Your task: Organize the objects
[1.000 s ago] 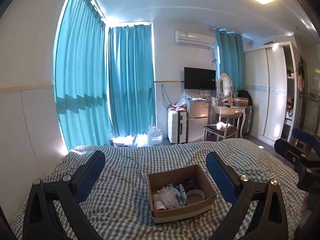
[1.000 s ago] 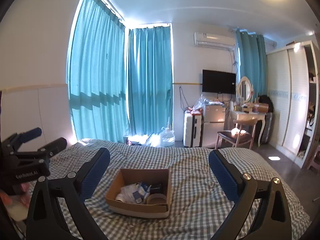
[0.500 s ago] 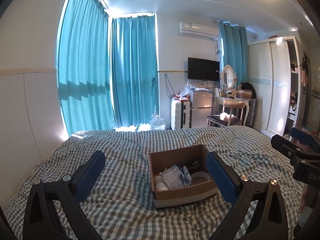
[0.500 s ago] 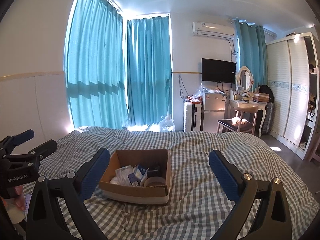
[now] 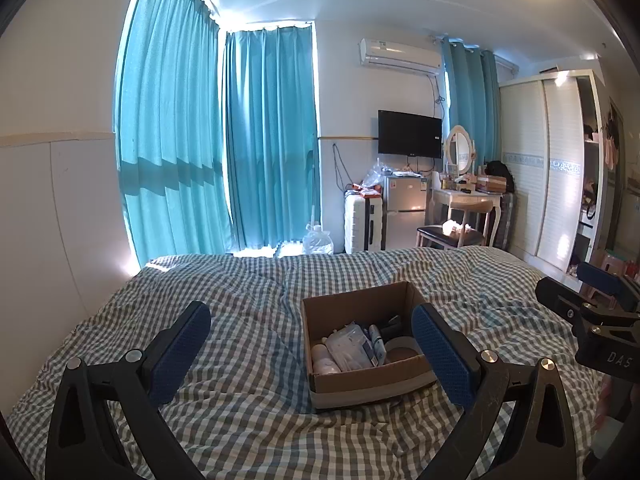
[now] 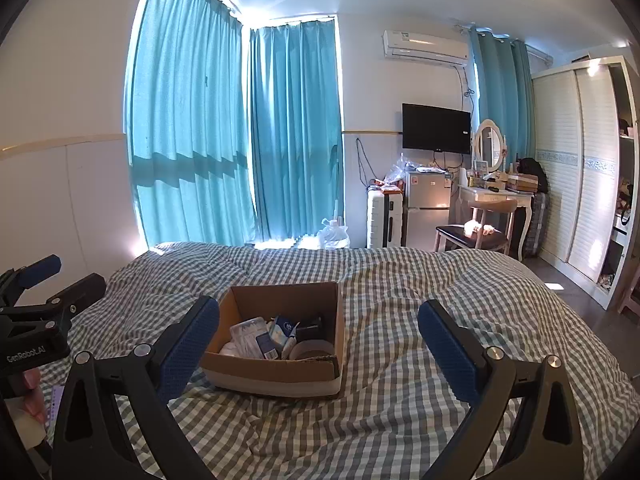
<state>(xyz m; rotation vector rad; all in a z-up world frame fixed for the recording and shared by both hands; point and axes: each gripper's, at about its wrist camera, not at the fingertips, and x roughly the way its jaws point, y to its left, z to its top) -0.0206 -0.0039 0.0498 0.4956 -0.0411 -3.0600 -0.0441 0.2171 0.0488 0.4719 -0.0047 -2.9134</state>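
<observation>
An open cardboard box (image 5: 362,380) sits on the checked bed cover (image 5: 248,320); it also shows in the right wrist view (image 6: 276,372). Inside lie a white plastic packet (image 5: 346,346), a roll of tape (image 6: 312,349), a small blue-and-white carton (image 6: 282,330) and other small items. My left gripper (image 5: 312,354) is open and empty, hovering over the bed just short of the box, its right finger beside the box's right wall. My right gripper (image 6: 318,354) is open and empty, its left finger near the box's left wall.
Teal curtains (image 5: 224,140) cover the windows beyond the bed. A white suitcase (image 5: 362,224), a small fridge (image 5: 404,208), a dressing table with chair (image 5: 464,220) and a wardrobe (image 5: 560,168) stand at the far right. The floor shows right of the bed (image 6: 576,292).
Both grippers have moved closer to the box and tilted down slightly, so the box sits larger and higher between the fingers. Both stayed open.
</observation>
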